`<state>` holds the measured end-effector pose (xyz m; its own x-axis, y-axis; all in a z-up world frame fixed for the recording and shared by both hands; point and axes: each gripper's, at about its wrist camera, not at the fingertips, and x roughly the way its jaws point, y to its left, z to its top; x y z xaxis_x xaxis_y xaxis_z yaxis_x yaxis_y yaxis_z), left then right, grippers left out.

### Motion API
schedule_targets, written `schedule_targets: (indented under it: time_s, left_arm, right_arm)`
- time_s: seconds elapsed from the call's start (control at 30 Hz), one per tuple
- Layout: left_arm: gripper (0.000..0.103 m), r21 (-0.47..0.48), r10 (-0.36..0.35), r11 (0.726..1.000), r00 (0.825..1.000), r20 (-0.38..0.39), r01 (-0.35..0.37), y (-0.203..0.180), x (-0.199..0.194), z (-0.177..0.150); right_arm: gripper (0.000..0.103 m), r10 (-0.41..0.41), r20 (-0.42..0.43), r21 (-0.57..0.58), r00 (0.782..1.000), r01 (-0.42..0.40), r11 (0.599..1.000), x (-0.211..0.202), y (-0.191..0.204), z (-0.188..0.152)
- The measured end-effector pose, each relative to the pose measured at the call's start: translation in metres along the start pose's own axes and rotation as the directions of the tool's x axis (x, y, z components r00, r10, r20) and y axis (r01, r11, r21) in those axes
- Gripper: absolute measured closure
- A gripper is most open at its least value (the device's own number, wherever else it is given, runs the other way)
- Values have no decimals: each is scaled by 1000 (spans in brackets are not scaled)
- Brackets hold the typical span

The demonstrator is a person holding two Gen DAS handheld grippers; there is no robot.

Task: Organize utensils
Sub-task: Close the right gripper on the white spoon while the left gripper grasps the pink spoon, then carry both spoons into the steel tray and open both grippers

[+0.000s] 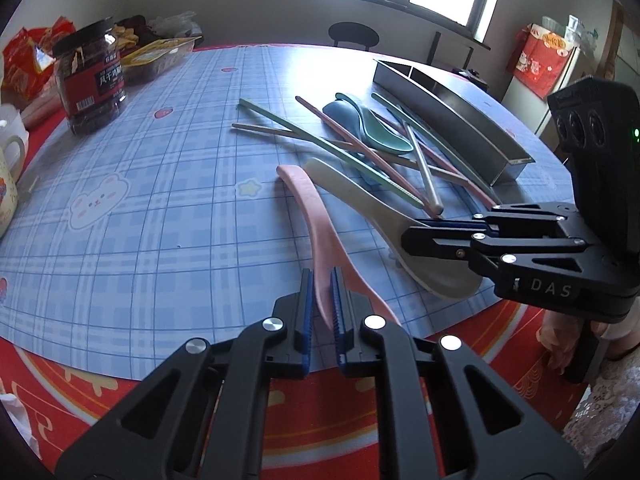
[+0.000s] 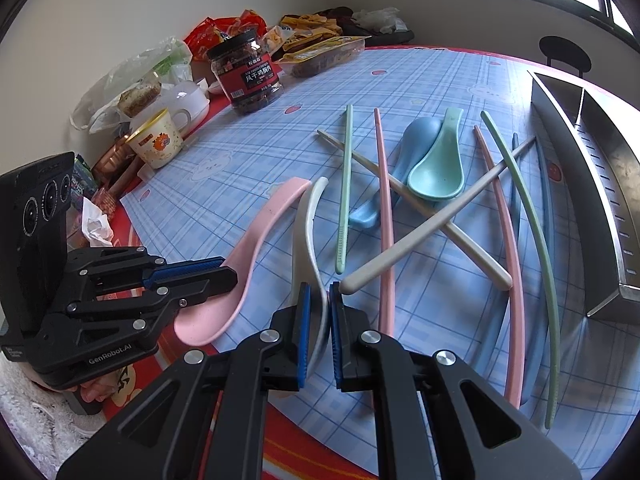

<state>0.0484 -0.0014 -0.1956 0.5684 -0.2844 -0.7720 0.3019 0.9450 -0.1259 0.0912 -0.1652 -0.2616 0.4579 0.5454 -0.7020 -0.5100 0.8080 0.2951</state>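
Note:
My left gripper (image 1: 322, 276) is shut on the pink spoon (image 1: 304, 196), pinching its neck near the bowl. My right gripper (image 2: 320, 292) is shut on the beige spoon (image 2: 304, 220) lying beside it. In the right wrist view the pink spoon (image 2: 260, 220) sits in the left gripper (image 2: 228, 272). The left wrist view has the right gripper (image 1: 412, 232) clamped on the beige spoon (image 1: 360, 196). A blue spoon (image 2: 416, 136), a mint spoon (image 2: 440, 172) and several coloured chopsticks (image 2: 384, 208) lie crossed on the blue checked mat (image 2: 248, 160). A metal divided tray (image 2: 600, 184) stands at the right.
A dark-lidded snack jar (image 2: 250, 76), a patterned mug (image 2: 158, 144), plastic bags and snack packets (image 2: 224, 28) crowd the far left of the table. The metal tray (image 1: 452, 116) runs along the mat's right edge. A red tablecloth (image 1: 320, 412) borders the mat in front.

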Motion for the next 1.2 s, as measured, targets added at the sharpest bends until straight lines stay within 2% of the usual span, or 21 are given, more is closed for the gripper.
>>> schedule_targets:
  time_s: [0.33,0.4,0.5,0.87,1.2]
  left_arm:
    - [89,2,-1,1000,1000,-1,1,0,3,3]
    - [91,-2,-6,1000,1000,2,6,1,2,2]
    - [94,-40,9,999,999,39,-7,8,-5,1]
    - [95,-66,9,998,996,91,-3,14,-16,0]
    - [95,-151,27,989,989,143,-5,31,-30,-3]
  right_arm:
    - [93,-2,0,-8,1000,2,1000,-1,1,0]
    - [93,4,0,-7,1000,-4,1000,-2,1,0]
    - [94,18,0,-16,1000,-18,1000,-2,3,-1]
    - [95,53,49,-16,997,-52,999,-11,1,-2]
    - [95,116,87,9,989,-117,993,-20,-8,-3]
